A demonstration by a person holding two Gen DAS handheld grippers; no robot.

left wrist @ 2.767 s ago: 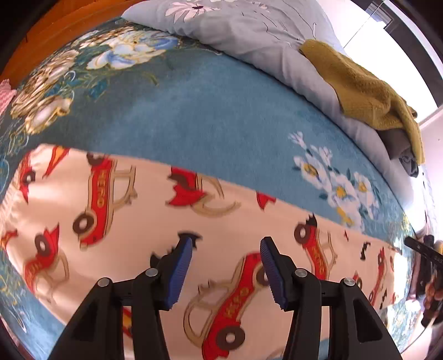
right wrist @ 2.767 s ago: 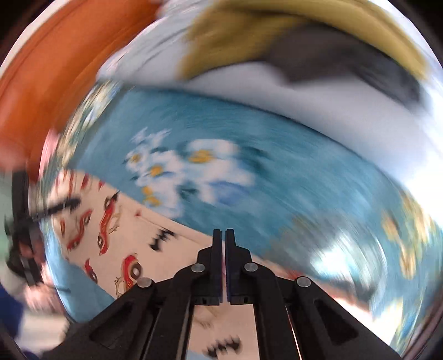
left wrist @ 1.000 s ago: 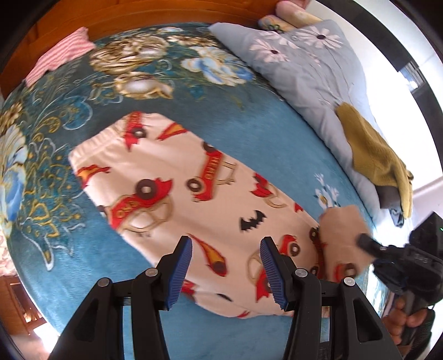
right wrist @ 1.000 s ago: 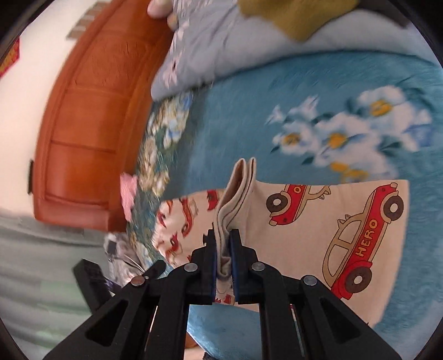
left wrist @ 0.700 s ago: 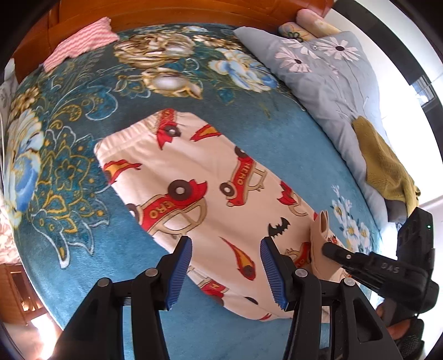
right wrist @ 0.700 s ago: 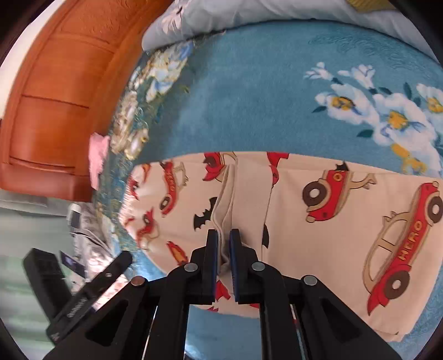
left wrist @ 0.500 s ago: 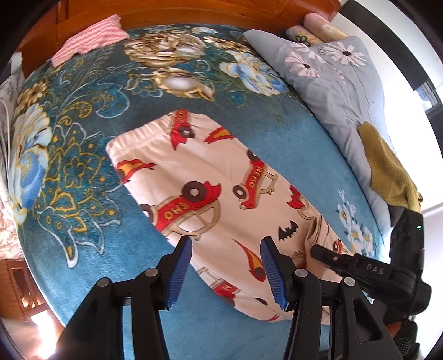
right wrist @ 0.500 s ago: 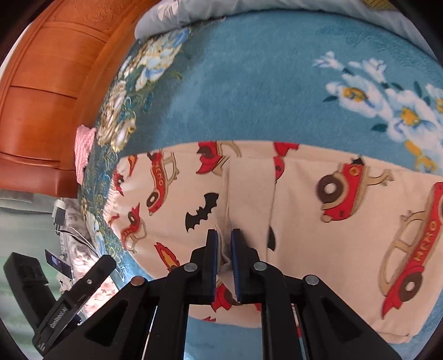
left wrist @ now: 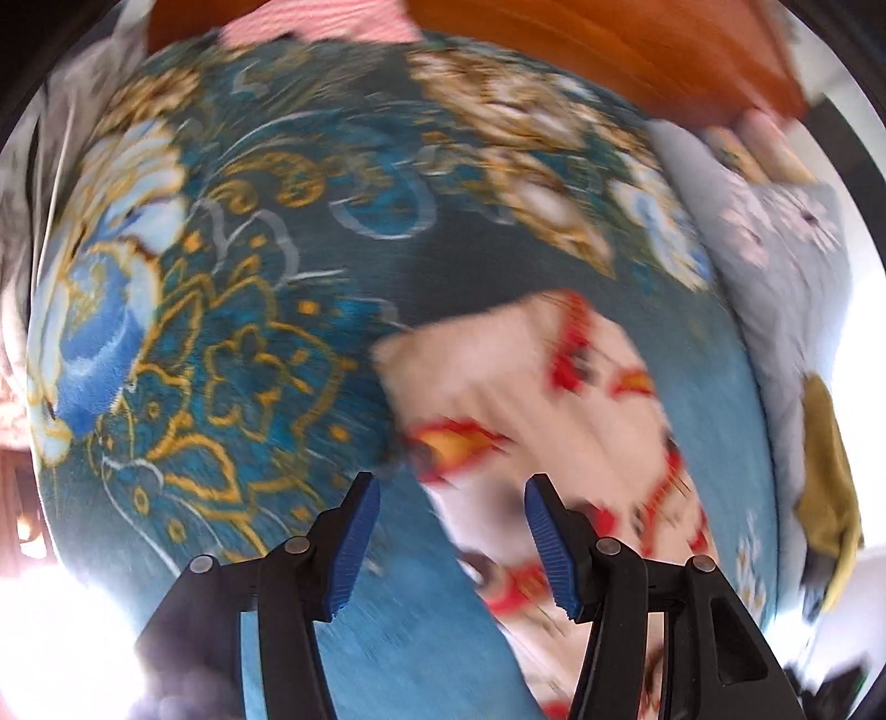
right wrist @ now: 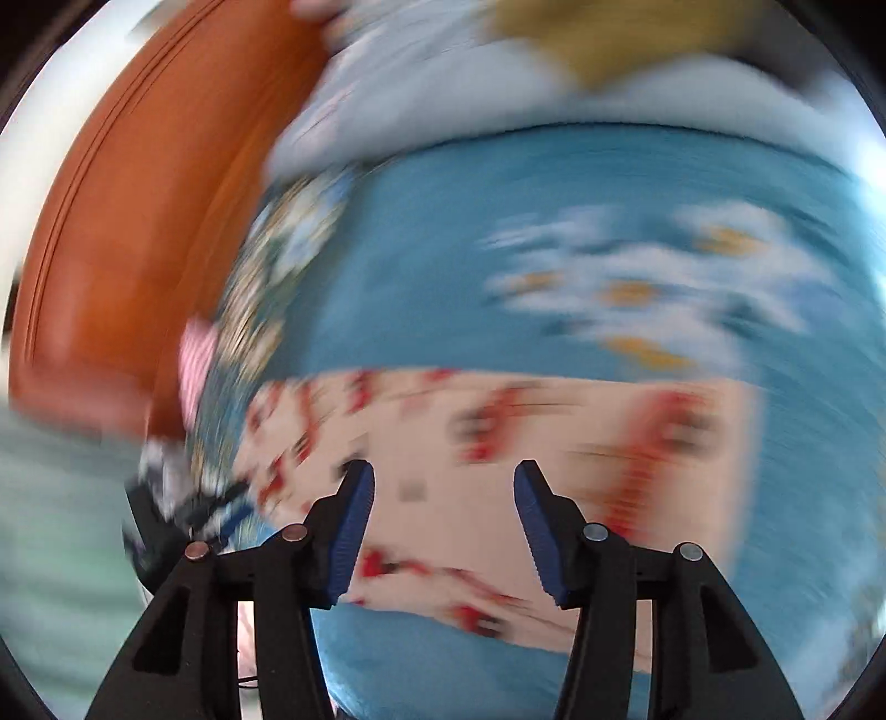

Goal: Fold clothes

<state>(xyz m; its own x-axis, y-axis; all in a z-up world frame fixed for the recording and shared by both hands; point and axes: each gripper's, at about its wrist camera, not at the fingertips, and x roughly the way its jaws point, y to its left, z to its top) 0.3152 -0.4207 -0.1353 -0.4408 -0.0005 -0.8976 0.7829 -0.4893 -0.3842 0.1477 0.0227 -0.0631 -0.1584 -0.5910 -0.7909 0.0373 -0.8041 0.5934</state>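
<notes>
A cream garment printed with red cars (left wrist: 531, 399) lies flat on the blue flowered blanket (left wrist: 232, 343); both views are blurred by motion. In the left wrist view my left gripper (left wrist: 451, 545) hovers over the garment's near left edge, its jaws opening slightly with nothing between the blue pads. In the right wrist view the garment (right wrist: 554, 443) stretches across the middle, and my right gripper (right wrist: 440, 531) is above it with jaws opening and no cloth pinched between them.
An orange wooden headboard (right wrist: 138, 221) stands at the left. A grey flowered pillow (left wrist: 786, 266) and a mustard cloth (left wrist: 830, 498) lie at the bed's right side. A pink striped cloth (left wrist: 321, 27) sits near the headboard.
My right gripper let go of the garment's folded edge and opened; that edge now lies flat. My left gripper swung left toward the garment's end.
</notes>
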